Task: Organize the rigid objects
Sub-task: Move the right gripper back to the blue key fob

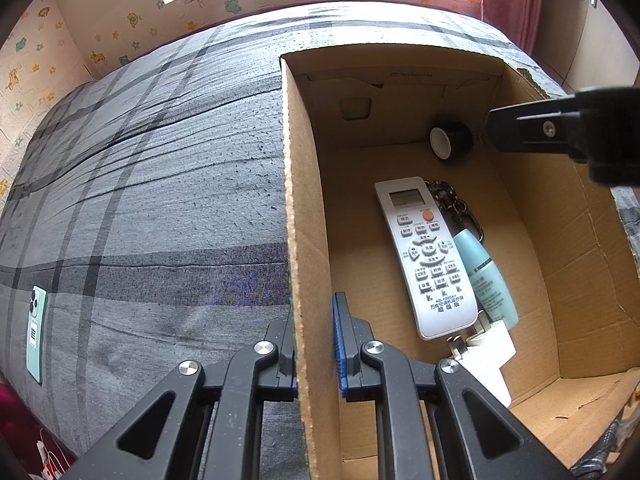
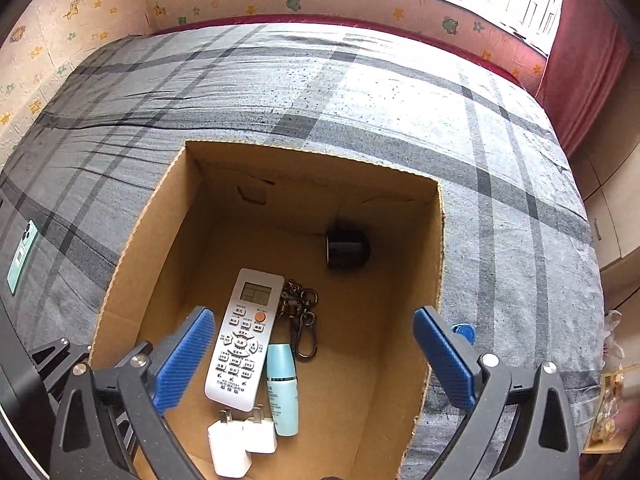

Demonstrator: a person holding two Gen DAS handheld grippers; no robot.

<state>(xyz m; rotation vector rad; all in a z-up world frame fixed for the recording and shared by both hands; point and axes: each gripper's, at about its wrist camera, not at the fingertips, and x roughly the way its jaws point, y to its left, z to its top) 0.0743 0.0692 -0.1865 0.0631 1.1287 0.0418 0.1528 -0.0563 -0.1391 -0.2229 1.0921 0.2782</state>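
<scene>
Box point(image 1: 308, 240) wall pinched in your left gripper point(image 1: 316, 344); keep it steady. Right gripper point(image 2: 312, 360) wide open, empty, above remote point(image 2: 244, 332). Phone point(image 1: 37, 332) lower left on bed point(image 1: 160, 180): fetch it next.

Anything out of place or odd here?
The green phone lies alone on the bedspread, outside the box that holds the remote, bottle and chargers. The black cup lies tipped sideways.
</scene>
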